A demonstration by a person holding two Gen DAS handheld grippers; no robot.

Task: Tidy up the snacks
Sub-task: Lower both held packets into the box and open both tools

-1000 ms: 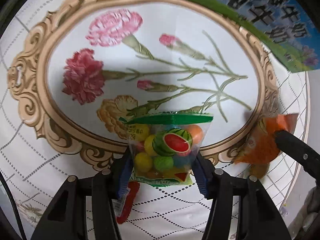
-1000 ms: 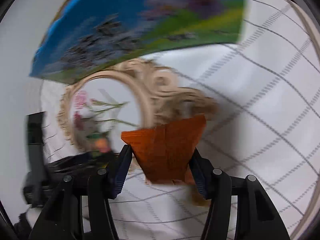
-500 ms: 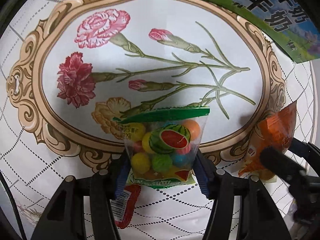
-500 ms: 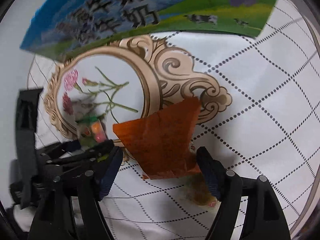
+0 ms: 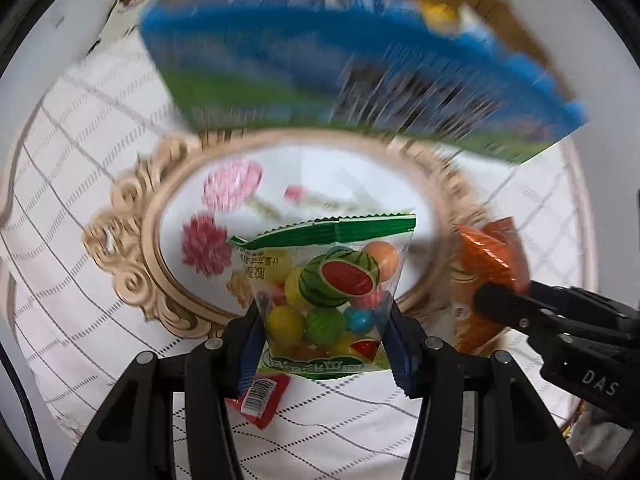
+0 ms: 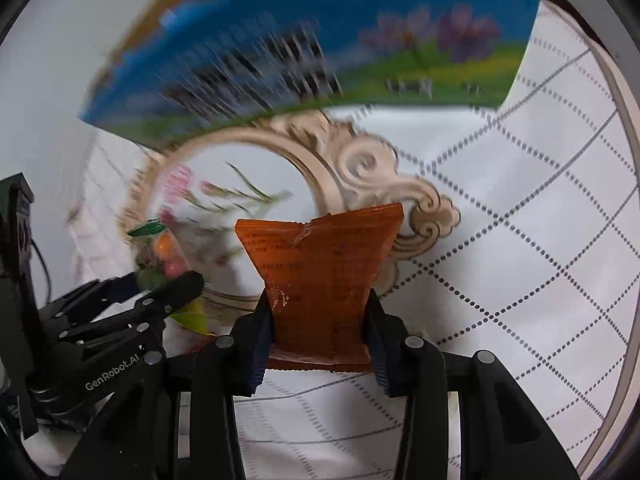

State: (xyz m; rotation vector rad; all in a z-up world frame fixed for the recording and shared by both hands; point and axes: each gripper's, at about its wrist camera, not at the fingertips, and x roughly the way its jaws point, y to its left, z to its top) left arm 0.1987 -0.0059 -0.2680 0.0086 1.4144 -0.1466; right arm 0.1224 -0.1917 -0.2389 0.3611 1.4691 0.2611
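So going left to right: the left gripper [image 5: 322, 336] is clamped on a clear candy bag [image 5: 324, 296] with the watermelon print, jaws closing a touch tighter on it, bag hanging up off the bench [image 5: 80, 280] with its green sealed edge pointing away from the fingers. A red wrapper [image 5: 260, 400] lies on the cloth just under it. Over on the right side, the right gripper [image 6: 318, 340] is clenched on an orange snack packet [image 6: 320, 276], long side running away from the fingers too. Both are held above the flowery cloth, and the blue milk box [image 5: 360, 80] sits straight ahead of both. I'd guess the snacks go that way next; neither looks clearly nearer to it
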